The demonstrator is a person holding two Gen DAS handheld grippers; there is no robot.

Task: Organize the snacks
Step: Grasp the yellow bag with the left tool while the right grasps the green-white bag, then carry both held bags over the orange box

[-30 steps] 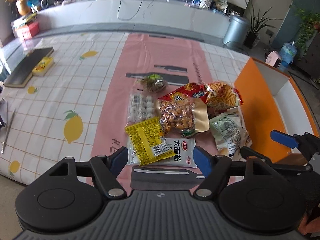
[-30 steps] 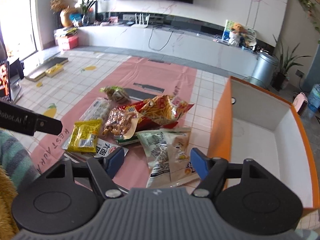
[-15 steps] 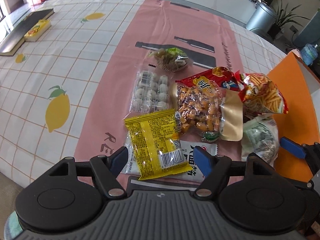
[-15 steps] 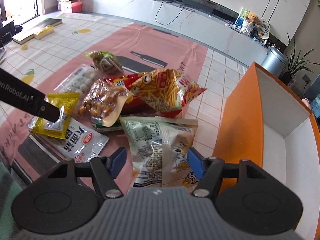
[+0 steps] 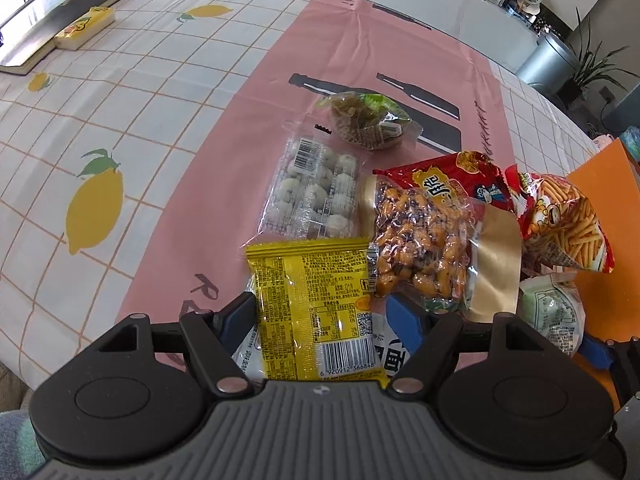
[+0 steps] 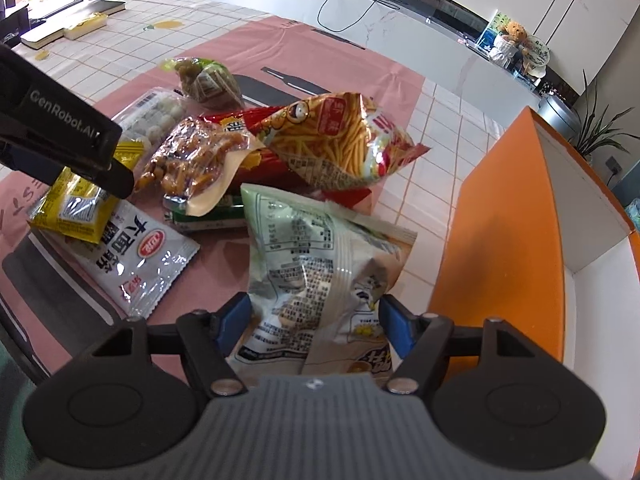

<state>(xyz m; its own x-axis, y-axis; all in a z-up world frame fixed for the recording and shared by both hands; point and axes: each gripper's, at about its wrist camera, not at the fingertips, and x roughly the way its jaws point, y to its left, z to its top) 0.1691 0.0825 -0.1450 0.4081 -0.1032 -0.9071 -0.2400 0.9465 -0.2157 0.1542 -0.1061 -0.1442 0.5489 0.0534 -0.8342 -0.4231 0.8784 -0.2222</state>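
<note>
both grippers have dropped onto the pile, left gripper (image 5: 320, 314) spread around the yellow packet (image 5: 316, 304), right gripper (image 6: 316, 320) spread around the pale green bag (image 6: 316, 264) at 6 o'clock, so grasps look imminent.

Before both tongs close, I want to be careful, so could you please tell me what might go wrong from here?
1. The left tongs straddle the yellow foil snack packet, which overlaps the white noodle-snack sachet; both may lift together.
2. The right tongs flank the puffy pale-green crisp bag; squeezing could crush it or let it slip.
3. The tall orange box wall stands close, so the bag might catch on it.
</note>
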